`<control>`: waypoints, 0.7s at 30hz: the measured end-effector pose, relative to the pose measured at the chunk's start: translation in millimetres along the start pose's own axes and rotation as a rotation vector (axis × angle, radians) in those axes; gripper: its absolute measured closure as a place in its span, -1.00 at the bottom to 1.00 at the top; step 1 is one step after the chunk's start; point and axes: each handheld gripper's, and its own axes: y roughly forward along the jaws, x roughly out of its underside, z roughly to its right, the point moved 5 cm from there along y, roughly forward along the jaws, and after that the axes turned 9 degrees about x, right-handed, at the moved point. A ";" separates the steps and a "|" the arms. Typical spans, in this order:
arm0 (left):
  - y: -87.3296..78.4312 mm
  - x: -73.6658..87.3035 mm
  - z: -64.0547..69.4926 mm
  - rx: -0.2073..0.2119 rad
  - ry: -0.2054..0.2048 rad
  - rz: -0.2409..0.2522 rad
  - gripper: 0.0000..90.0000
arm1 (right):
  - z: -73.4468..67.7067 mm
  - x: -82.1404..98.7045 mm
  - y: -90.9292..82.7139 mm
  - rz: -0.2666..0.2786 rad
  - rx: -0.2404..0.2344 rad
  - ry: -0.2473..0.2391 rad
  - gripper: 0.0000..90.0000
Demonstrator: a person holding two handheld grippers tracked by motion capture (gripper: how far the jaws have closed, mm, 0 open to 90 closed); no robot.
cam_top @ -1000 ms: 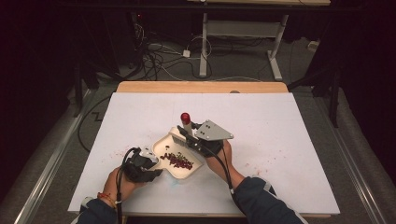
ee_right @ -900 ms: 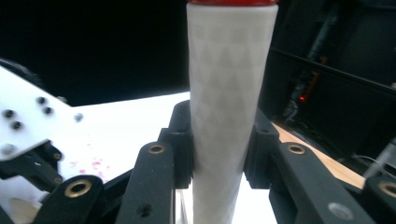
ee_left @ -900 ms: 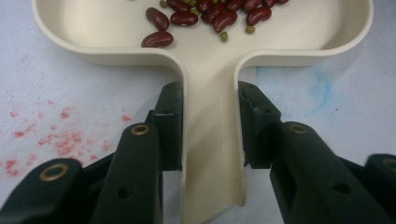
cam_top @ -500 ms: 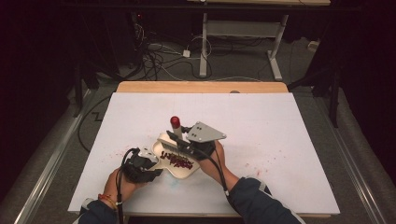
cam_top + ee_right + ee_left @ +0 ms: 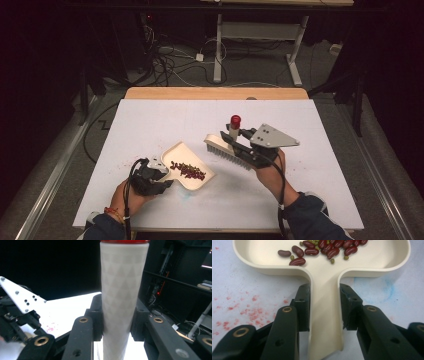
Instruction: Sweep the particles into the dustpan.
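**Brush lifted clear, dustpan pinned at the near edge**

Holding firm at the table's near left was the left gripper, its jaws clamped on the cream handle of the dustpan. In the left gripper view the black pads pressed both sides of that handle, and the pan sat flat with a scatter of red beans and a few small green ones inside it. Faint red specks dotted the white surface beside it.

Over on the right, the right gripper was closed on the white handle of the brush, red cap on top, bristles facing down and well above the table. The brush hung just right of the pan's open mouth, its long row of bristles running roughly parallel to that edge.

By my reading, that was the relation that counted: pan to the left of the brush, mouth turned toward it, so any further sweep would have to travel leftward into the opening.
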 end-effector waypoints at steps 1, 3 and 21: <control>-0.2 -0.1 -0.3 0.000 0.001 -0.001 0.39 | 3.5 -0.4 -5.4 0.000 0.001 -0.004 0.55; -0.5 -0.2 -0.8 0.004 0.001 -0.001 0.39 | 10.3 -0.7 -16.2 -0.006 0.012 -0.015 0.55; -5.4 1.6 -8.1 0.007 0.002 0.009 0.40 | 49.0 29.7 -87.2 -0.108 0.006 -0.026 0.55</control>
